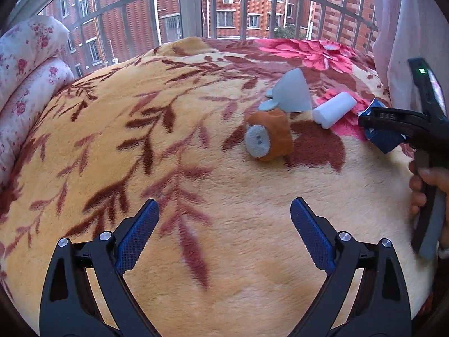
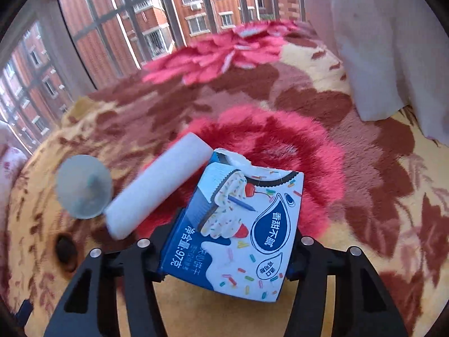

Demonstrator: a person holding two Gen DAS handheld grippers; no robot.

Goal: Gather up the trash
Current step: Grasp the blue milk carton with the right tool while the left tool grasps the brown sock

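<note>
My right gripper (image 2: 227, 255) is shut on a blue and white snack box (image 2: 238, 230), torn at the top, just above the floral blanket (image 2: 364, 168). The box (image 1: 383, 139) and right gripper (image 1: 393, 123) also show at the right of the left wrist view. A white foam cylinder (image 2: 160, 191) lies just left of the box, and it shows in the left wrist view (image 1: 334, 109). A grey plastic cone cup (image 1: 293, 92) and a brown felt roll with a grey end (image 1: 268, 137) lie further left. My left gripper (image 1: 224, 233) is open and empty above the blanket, well short of them.
The blanket (image 1: 140, 168) covers a bed. A rolled floral quilt (image 1: 25, 78) lies at the left edge. A barred window (image 1: 190, 2) stands behind the bed. A pale curtain (image 2: 378, 42) hangs at the right.
</note>
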